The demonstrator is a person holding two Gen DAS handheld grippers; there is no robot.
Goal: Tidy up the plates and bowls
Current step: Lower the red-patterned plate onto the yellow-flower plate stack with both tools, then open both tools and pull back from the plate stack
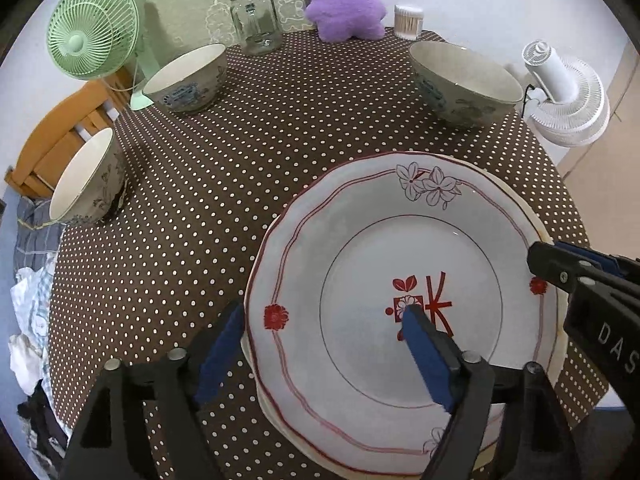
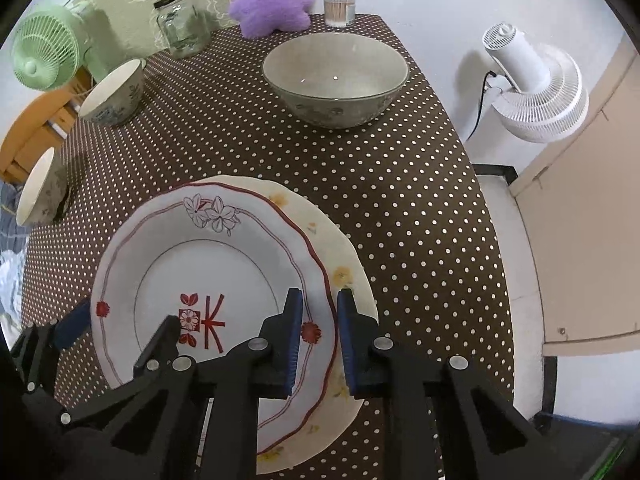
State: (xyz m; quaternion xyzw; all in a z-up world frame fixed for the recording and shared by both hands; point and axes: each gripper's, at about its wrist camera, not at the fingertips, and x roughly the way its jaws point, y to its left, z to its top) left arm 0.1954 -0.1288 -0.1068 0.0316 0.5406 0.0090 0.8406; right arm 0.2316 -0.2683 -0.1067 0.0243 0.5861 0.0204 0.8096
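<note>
A white plate with red trim lies on a cream plate with yellow flowers at the near side of the dotted table. My left gripper is open, one finger outside the top plate's left rim and the other over its centre. My right gripper is shut on the top plate's right rim, and it also shows at the right edge of the left wrist view. Three patterned bowls stand upright: one far right, one far left, one at the left edge.
Along the back stand a green fan, a glass jar, a purple plush toy and a tub of cotton swabs. A white fan sits off the table's right edge. A wooden chair and clothes are at left.
</note>
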